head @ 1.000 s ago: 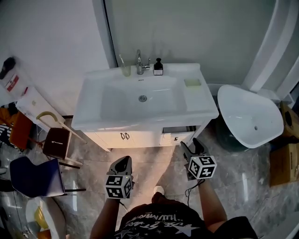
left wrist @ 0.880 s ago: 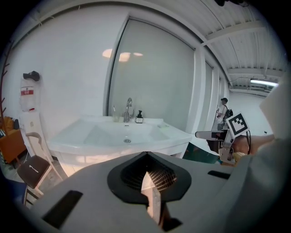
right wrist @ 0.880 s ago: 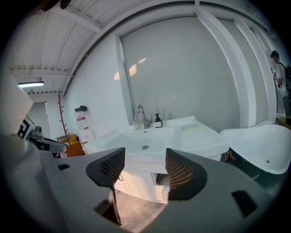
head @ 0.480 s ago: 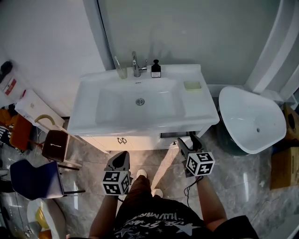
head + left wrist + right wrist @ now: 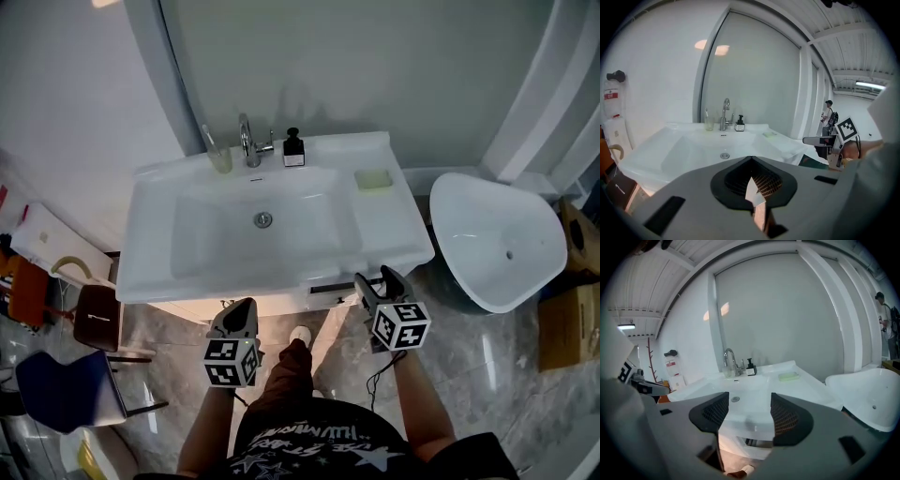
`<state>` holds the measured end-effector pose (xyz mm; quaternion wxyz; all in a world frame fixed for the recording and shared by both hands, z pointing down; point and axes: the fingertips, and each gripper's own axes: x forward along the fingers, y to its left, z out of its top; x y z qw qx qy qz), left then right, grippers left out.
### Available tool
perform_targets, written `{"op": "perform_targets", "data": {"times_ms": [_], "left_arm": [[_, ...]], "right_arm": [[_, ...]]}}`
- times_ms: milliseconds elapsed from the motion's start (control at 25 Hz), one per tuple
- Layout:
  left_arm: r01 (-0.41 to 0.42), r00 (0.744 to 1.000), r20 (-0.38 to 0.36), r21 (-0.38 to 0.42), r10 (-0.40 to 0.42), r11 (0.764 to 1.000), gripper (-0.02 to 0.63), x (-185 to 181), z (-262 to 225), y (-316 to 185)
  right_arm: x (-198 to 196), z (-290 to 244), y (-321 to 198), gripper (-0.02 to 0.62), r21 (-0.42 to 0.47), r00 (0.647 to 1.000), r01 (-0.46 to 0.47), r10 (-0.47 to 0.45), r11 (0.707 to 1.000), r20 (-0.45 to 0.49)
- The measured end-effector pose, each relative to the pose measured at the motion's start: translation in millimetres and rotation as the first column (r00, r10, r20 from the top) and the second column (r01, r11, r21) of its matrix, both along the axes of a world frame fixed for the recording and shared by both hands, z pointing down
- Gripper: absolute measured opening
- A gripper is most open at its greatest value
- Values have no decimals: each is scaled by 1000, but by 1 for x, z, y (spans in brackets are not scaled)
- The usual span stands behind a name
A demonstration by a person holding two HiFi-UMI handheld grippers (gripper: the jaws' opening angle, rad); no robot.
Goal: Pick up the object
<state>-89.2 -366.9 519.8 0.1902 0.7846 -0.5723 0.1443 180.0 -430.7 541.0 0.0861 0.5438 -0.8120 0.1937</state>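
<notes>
A white sink vanity (image 5: 394, 239) stands in front of me. At its back edge are a chrome faucet (image 5: 247, 141), a clear cup with a toothbrush (image 5: 220, 159) and a dark soap bottle (image 5: 293, 150). A pale green soap bar (image 5: 374, 179) lies on the counter's right side. My left gripper (image 5: 246, 305) hangs shut and empty below the vanity's front edge. My right gripper (image 5: 375, 278) is open and empty, level with a slightly open drawer (image 5: 342, 288). The left gripper view shows the shut jaws of the left gripper (image 5: 751, 164); the right gripper view shows the right gripper (image 5: 747, 411) open toward the basin.
A white tub-like basin (image 5: 497, 239) leans at the right, with a cardboard box (image 5: 570, 323) beyond it. A brown stool (image 5: 94, 319) and a blue chair (image 5: 61, 389) stand at the left. The person's leg and shoe (image 5: 298, 336) are between the grippers.
The person has stepped toward the vanity; the sink sits lower and closer in view. Both grippers are nearer its front edge. The jaws have not changed.
</notes>
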Motion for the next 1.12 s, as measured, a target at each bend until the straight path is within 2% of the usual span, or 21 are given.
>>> {"op": "perform_targets", "data": {"times_ms": [520,760,1120], "left_arm": [[-68,998,-14,-30,68,997,15,-7,7,-167],[-96,995,-21,-46,95,994,15,-11,14,-227],[-122,992,-38,-80,119,989,15,-9,34,-288]], "right_arm": [[3,11,-153,278,-54,992,-86,81,995,-92],[7,21,-212,278,-94,985,-122,109,988,-136],[13,47,-279,258,-158,972,-130,95,979,-215]]}}
